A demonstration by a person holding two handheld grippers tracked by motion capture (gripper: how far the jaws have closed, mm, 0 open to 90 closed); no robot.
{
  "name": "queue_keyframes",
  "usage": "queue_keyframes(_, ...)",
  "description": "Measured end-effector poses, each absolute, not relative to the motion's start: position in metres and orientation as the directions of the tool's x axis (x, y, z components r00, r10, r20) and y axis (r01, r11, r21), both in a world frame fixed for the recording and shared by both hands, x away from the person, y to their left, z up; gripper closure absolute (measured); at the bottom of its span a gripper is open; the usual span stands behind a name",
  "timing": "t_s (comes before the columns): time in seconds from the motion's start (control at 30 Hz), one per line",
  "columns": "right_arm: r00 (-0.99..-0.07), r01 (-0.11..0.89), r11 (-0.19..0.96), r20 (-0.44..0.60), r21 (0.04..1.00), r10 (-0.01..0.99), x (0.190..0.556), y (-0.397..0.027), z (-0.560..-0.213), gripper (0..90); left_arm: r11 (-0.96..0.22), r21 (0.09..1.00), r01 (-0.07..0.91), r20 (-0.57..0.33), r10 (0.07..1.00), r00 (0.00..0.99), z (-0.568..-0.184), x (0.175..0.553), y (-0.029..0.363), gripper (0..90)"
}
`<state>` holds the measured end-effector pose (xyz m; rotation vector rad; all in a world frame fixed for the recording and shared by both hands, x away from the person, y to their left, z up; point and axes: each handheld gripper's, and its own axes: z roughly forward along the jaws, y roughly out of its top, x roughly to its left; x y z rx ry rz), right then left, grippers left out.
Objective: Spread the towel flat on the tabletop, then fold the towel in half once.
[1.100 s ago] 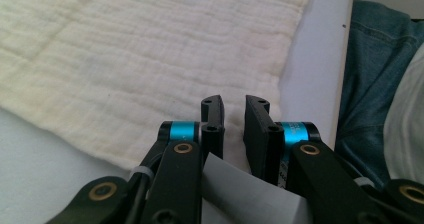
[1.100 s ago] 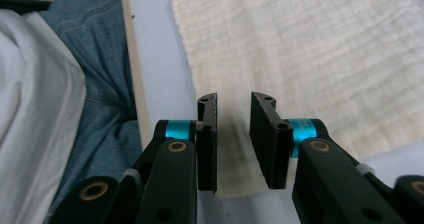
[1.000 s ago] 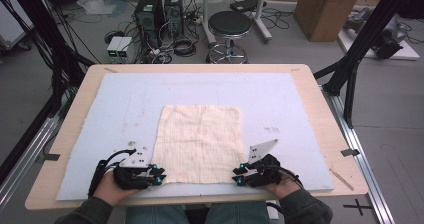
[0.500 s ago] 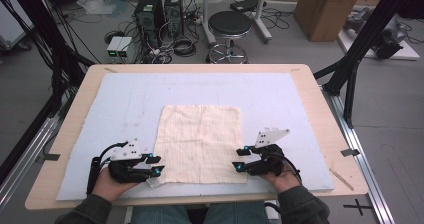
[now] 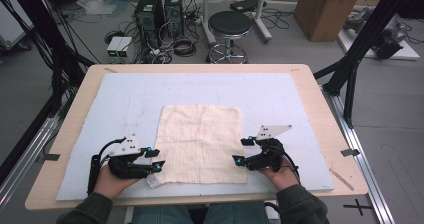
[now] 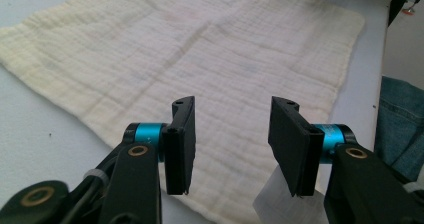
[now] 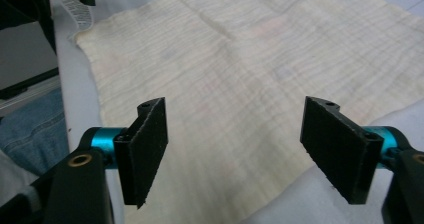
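Note:
A cream cloth (image 5: pixel 200 141) lies flat on the white mat (image 5: pixel 280 99), with a small white tag (image 5: pixel 152 180) at its near left corner. My left gripper (image 5: pixel 156 159) sits at that corner, and its jaws have just been opening. In the left gripper view they (image 6: pixel 232 134) stand apart over the cloth (image 6: pixel 200 49) with nothing pinched, the tag (image 6: pixel 272 204) just below them. My right gripper (image 5: pixel 241 150) hovers at the cloth's near right edge. Its jaws (image 7: pixel 235 144) have also just been opening and stand wide over the cloth (image 7: pixel 250 59), holding nothing.
The mat covers a wooden table (image 5: pixel 327 129). Black frame posts (image 5: pixel 355 69) stand at the table's sides. Behind it are a round stool (image 5: pixel 230 26), computer towers (image 5: pixel 160 14) with cables, and a cardboard box (image 5: pixel 327 9). The person's jeans (image 6: pixel 400 119) are at the near edge.
Both pairs of jaws have spread apart. The right gripper has lifted a little and drawn away from the near edge. The cloth stays flat.

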<state>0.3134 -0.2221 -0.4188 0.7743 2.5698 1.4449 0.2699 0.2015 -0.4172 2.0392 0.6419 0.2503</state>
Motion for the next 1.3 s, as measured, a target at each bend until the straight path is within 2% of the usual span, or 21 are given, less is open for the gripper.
queue_keyframes(0.67, -0.855, 0.376, 0.405, 0.144, 0.833, 0.498, 0.3150, -0.2213, -0.4157, 19.9, -0.414, 0.845, 0.340, -0.064, 0.551, 0.832, -0.4160, 0.2720, 0.1986, 46.4)
queue_keyframes(1.3, -0.856, 0.378, 0.409, 0.145, 0.830, 0.496, 0.3152, -0.2201, -0.4153, 19.7, -0.413, 0.841, 0.349, -0.068, 0.561, 0.825, -0.4169, 0.2733, 0.1975, 43.9)
